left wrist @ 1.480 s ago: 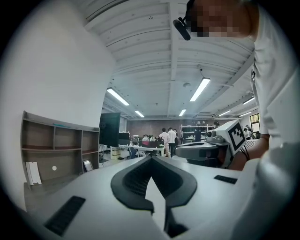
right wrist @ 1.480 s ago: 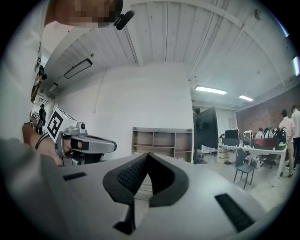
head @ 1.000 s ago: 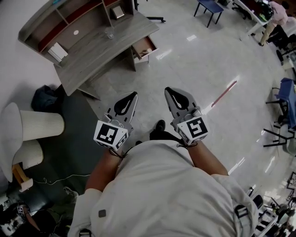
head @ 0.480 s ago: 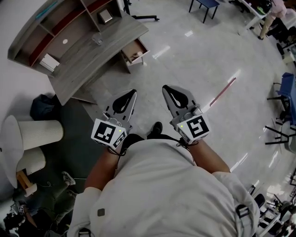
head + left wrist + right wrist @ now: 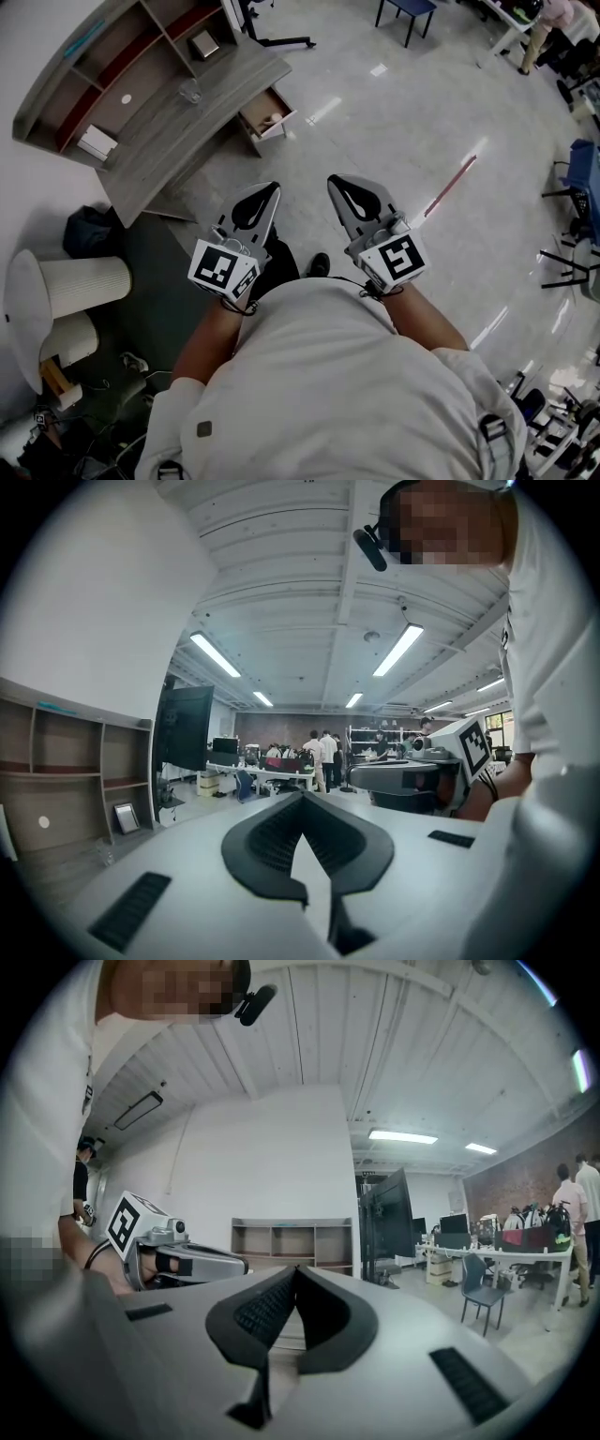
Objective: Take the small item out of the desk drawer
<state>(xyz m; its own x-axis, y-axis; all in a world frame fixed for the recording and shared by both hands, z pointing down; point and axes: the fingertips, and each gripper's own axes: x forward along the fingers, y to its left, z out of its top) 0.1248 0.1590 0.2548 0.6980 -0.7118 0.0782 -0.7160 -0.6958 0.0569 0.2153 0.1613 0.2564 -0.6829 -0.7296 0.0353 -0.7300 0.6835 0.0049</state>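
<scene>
Glossy floor separates the person from the open desk drawer (image 5: 259, 105); the small item (image 5: 275, 119) sits inside, untaken; left hand-held gripper (image 5: 271, 189) and right hand-held gripper (image 5: 334, 181) are closed, empty.

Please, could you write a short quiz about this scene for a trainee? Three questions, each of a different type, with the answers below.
1. True or false: the desk drawer stands open.
2. The left tool and the right tool are: A) both shut and empty; B) both wide open; C) both holding a cup.
3. Fill in: the glass stands on the ____.
Key: 1 true; 2 A; 3 desk.
</scene>
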